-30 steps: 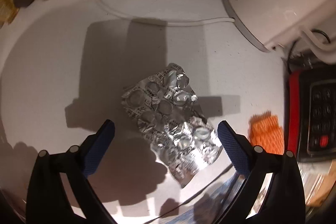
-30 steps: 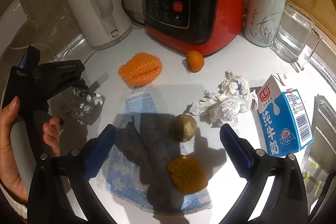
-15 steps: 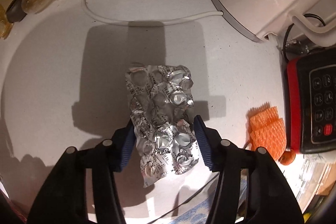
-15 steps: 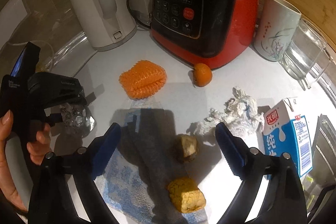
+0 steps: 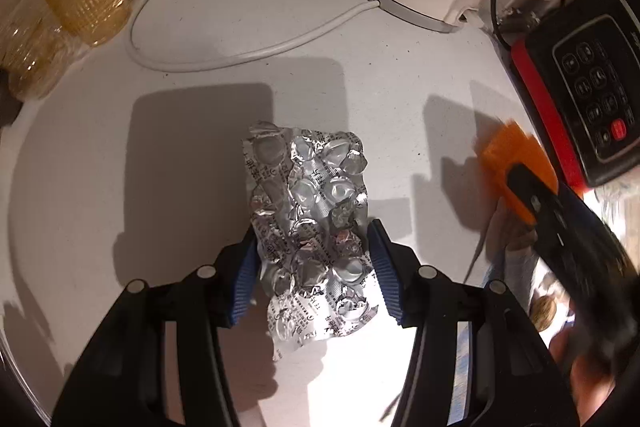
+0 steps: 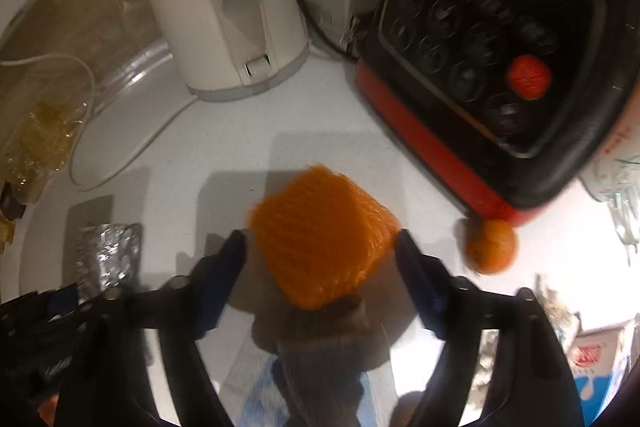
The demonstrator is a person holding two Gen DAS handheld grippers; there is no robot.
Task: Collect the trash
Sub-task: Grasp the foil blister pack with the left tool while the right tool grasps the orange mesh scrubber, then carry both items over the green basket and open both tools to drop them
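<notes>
Left gripper [image 5: 312,259] clamped on a crumpled foil blister pack [image 5: 308,211], blue pads pressing both long edges above the white counter [image 5: 200,147]. Right gripper [image 6: 320,259] closing around an orange foam fruit net [image 6: 320,235] in front of the red-and-black blender [image 6: 500,67], pads at its sides, contact unclear through blur. Nearby: white kettle [image 6: 224,7], small orange fruit [image 6: 492,245].

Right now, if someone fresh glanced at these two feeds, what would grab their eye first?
The crumpled silver blister pack, pinched between the left gripper fingers above the white counter. Then the bright orange foam fruit net at the centre of the right wrist view, with the right gripper closing around it. Behind it, to the right, stands the red-and-black blender base.
</notes>
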